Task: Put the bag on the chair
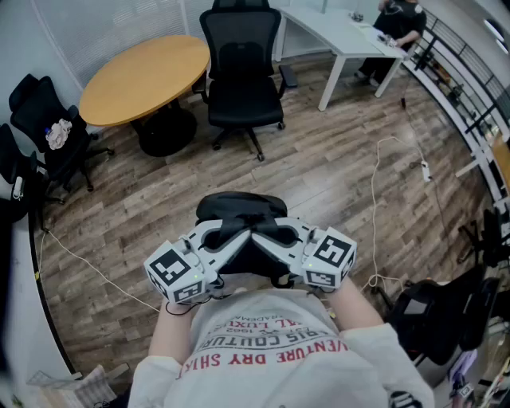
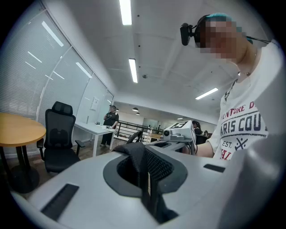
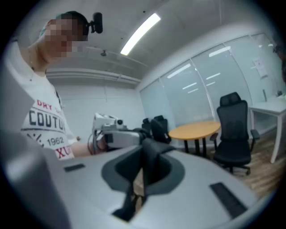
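Note:
A black bag hangs in front of my body, above the wooden floor. My left gripper is shut on a black mesh strap of the bag. My right gripper is shut on another black strap of it. The two grippers meet nose to nose over the bag. The black office chair stands a few steps ahead, facing me, with its seat bare. This chair also shows at the left of the left gripper view, and a chair at the right of the right gripper view.
A round wooden table stands left of the chair, a white desk to its right with a person at it. Another black chair holds a white cloth at far left. A white cable runs over the floor; a railing curves along the right.

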Demonstrator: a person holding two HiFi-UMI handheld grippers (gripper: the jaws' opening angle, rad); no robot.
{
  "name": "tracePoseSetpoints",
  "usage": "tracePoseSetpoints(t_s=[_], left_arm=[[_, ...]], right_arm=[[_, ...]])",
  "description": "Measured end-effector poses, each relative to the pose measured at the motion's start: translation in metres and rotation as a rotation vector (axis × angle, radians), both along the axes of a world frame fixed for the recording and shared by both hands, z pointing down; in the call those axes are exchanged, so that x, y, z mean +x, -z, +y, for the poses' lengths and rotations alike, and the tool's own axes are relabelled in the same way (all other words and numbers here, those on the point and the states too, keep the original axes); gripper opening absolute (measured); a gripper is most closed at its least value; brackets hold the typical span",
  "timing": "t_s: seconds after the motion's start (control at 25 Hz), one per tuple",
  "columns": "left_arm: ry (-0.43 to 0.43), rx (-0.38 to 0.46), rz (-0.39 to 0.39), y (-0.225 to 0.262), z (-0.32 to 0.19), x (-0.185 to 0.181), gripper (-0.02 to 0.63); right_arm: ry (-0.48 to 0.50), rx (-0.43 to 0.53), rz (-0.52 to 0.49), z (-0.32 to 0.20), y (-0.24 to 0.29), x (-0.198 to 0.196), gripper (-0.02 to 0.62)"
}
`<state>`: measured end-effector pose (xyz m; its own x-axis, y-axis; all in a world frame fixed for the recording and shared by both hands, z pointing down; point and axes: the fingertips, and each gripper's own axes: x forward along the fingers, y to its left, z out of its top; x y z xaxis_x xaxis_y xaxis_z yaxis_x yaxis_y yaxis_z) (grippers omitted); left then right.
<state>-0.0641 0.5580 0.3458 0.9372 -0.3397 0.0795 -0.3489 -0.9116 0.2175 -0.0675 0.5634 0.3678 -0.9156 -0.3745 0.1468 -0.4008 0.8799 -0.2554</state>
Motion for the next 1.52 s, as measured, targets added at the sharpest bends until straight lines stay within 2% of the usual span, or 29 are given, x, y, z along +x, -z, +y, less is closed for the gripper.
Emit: tracePoseSetpoints(t_s=[0.44, 0.76, 0.96, 1.24, 1.52], left_arm=[[-0.005, -0.001, 0.013, -0.003, 0.000, -0.024, 0.044], [-0.013, -0.044, 0.033, -0.018, -0.016, -0.042, 0.044], [0.017, -0.053, 0.005, -0.027, -0.040, -0.057, 0.044], [0.086, -0.063, -0.046, -0.043, -0.116, -0.050, 0.044], [0.176, -0.086, -0.072, -0.057, -0.226, -0.014, 0.044]], right_arm=[[-0.006, 0.005, 0.006, 0.000, -0.003, -0.023, 0.041], [-0.035, -0.055, 0.007, -0.017, -0.018, -0.041, 0.041], [-0.003, -0.082, 0.012, -0.041, -0.028, -0.056, 0.041], [0.089, -0.103, -0.008, -0.117, -0.044, -0.050, 0.041], [0.189, -0.099, 0.025, -0.227, -0.056, -0.015, 0.041]])
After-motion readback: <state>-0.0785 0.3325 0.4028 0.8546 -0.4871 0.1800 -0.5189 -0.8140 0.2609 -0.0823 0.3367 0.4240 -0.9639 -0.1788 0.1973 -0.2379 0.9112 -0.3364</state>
